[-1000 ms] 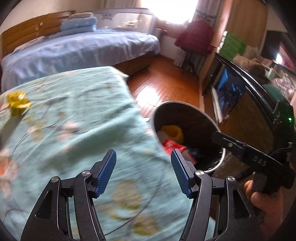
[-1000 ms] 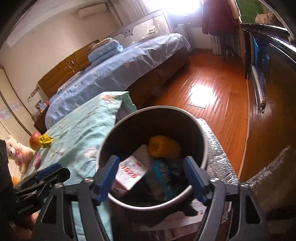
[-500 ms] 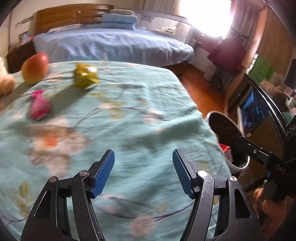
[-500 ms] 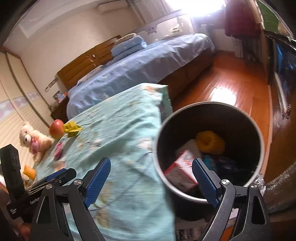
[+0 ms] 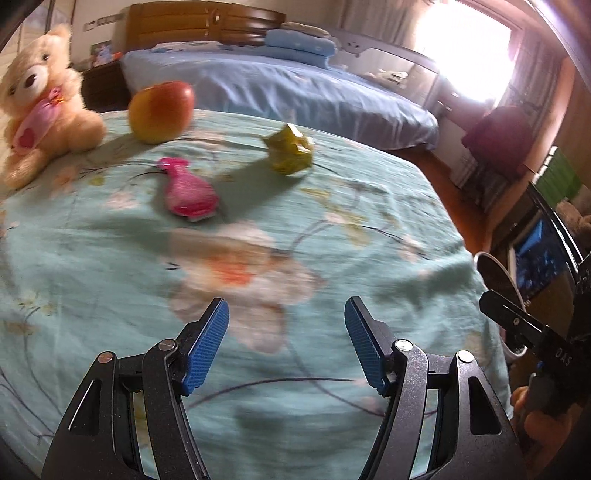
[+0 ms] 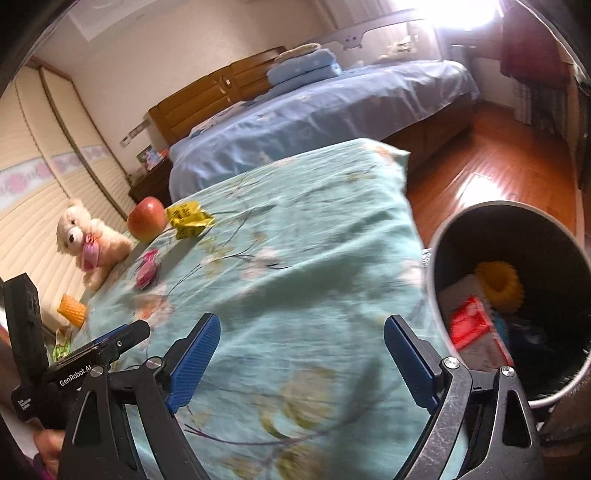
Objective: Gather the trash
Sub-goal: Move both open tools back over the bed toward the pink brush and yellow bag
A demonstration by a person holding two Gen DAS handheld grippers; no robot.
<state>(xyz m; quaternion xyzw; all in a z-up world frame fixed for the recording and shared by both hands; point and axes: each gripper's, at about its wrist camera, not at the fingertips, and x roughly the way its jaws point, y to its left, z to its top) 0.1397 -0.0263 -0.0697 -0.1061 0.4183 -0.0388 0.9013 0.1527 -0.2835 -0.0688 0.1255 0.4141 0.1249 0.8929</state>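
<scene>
Teal floral bedspread (image 5: pixel 110 266), seemingly pink wrapper (image 5: pixel 190 192)

Home bedroom. Big bed (image 5: pixel 295 85) w/ blue sheet, folded blue pillows (image 5: pixel 299 44) stacked at its head, wooden headboard (image 5: pixel 207 22) behind, dark nightstand (image 5: pixel 103 85) beside it w/ a small photo on top. Closer in, a second surface under a teal floral bedspread (image 5: pixel 258 258); teddy bear (image 5: pixel 40 99) and apple (image 5: pixel 162 107) sit on it. Polished wood floor (image 6: pixel 509 177), bright curtained window (image 5: pixel 476 48) at far end, garment draped over something near it. Pale sliding panels w/ a pink flower strip (image 6: pixel 44 170) along one wall. Trash bin (image 6: pixel 517 295) stands on the floor by the bed's edge.
</scene>
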